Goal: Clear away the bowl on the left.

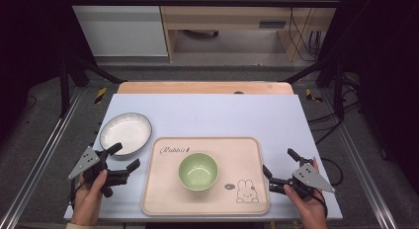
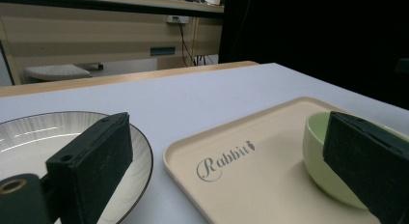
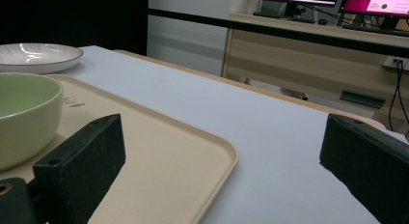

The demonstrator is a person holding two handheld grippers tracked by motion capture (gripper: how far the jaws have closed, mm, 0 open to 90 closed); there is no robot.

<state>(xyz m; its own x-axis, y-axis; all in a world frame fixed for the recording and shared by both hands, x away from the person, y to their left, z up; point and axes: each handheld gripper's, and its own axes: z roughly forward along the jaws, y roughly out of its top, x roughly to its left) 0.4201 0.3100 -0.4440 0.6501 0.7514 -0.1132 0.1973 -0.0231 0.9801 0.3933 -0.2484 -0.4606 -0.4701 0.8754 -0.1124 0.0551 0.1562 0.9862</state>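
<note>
The green bowl (image 1: 198, 171) sits in the middle of the beige rabbit-print tray (image 1: 252, 199), between my two grippers and touching neither. The white plate (image 1: 125, 133) lies on the table just off the tray's far left corner, right beside my left gripper (image 1: 125, 158), whose jaws are spread wide and hold nothing. My right gripper (image 1: 279, 167) rests at the tray's right edge, jaws likewise apart and empty.

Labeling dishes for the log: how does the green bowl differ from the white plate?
The green bowl is deep with steep walls; the white plate is wide and shallow. The bowl is plain pale green; the plate is white with a thin dark rim. The bowl sits on the beige tray; the plate rests directly on the table. Both are round, upright and empty.
</note>
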